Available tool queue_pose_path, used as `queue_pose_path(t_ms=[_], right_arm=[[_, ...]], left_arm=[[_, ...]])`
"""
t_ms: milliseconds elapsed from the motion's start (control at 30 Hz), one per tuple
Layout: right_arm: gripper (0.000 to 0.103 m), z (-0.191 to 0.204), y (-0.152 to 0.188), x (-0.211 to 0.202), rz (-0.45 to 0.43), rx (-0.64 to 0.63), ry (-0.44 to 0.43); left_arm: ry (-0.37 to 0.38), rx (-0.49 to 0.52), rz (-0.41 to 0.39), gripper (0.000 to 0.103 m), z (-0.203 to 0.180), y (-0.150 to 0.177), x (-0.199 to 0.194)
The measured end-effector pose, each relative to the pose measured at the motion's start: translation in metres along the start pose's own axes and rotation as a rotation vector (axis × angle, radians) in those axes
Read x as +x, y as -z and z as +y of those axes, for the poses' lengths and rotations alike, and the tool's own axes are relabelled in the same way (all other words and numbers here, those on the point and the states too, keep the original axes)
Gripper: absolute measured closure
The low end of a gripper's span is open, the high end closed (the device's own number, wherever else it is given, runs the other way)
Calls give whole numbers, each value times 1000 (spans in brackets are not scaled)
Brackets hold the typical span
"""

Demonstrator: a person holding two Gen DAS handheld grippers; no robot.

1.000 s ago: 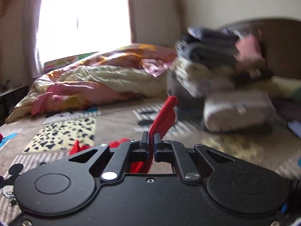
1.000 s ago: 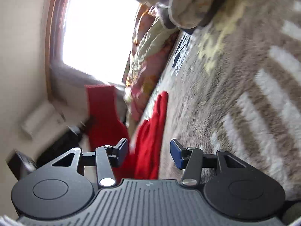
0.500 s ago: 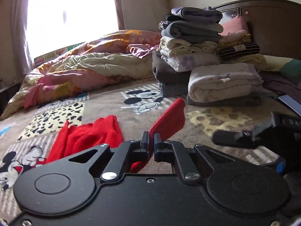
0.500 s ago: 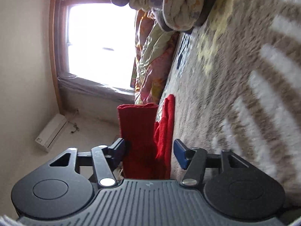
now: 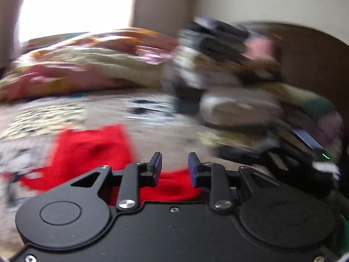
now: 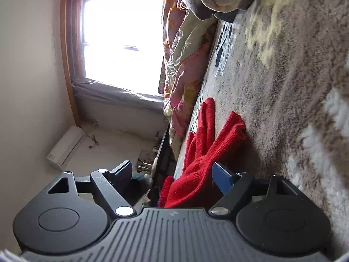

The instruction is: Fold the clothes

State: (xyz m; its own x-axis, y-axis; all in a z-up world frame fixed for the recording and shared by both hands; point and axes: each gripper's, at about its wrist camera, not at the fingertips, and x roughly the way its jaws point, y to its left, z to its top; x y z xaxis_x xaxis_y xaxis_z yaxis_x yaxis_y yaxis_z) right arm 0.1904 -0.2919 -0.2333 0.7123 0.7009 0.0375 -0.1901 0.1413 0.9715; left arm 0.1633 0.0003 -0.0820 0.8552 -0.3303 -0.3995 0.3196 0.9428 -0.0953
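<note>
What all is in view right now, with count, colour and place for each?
garment: one, red, lying on the bed near both claws
bed cover: one, grey-brown with pale patches, under the garment
quilt: one, pink, orange and cream, bunched by the window
folded pile: one stack, grey, cream and pink, blurred, at the headboard
headboard: one, dark brown, behind the pile
window: one, bright white, far wall
wall unit: one, white, on the wall near the window
left claw: one, black, open, above the garment's edge
right claw: one, black, open, garment between its fingers
</note>
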Motion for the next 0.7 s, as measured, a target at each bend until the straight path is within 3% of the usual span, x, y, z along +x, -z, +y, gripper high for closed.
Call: queue_pose_path(t_ms=[133, 267, 333, 400, 567, 700], right_arm=[[23, 9, 5, 8, 8, -69, 59], [23, 18, 12, 19, 21, -136, 126], [25, 26, 18, 26, 35, -182, 203], [36, 35, 26, 31, 54, -196, 316], [27, 27, 53, 22, 60, -54, 265], [30, 20, 44, 30, -37, 11, 252]], left_arm=[[-183, -210, 12, 78, 80, 15, -30], [-271, -414, 25, 78, 132, 39, -57], [-275, -466, 35, 78, 144, 46, -64], [-275, -481, 32, 78, 146, 48, -68], [-227, -488, 39, 78, 144, 50, -64], [-186, -475, 51, 78, 141, 50, -63]])
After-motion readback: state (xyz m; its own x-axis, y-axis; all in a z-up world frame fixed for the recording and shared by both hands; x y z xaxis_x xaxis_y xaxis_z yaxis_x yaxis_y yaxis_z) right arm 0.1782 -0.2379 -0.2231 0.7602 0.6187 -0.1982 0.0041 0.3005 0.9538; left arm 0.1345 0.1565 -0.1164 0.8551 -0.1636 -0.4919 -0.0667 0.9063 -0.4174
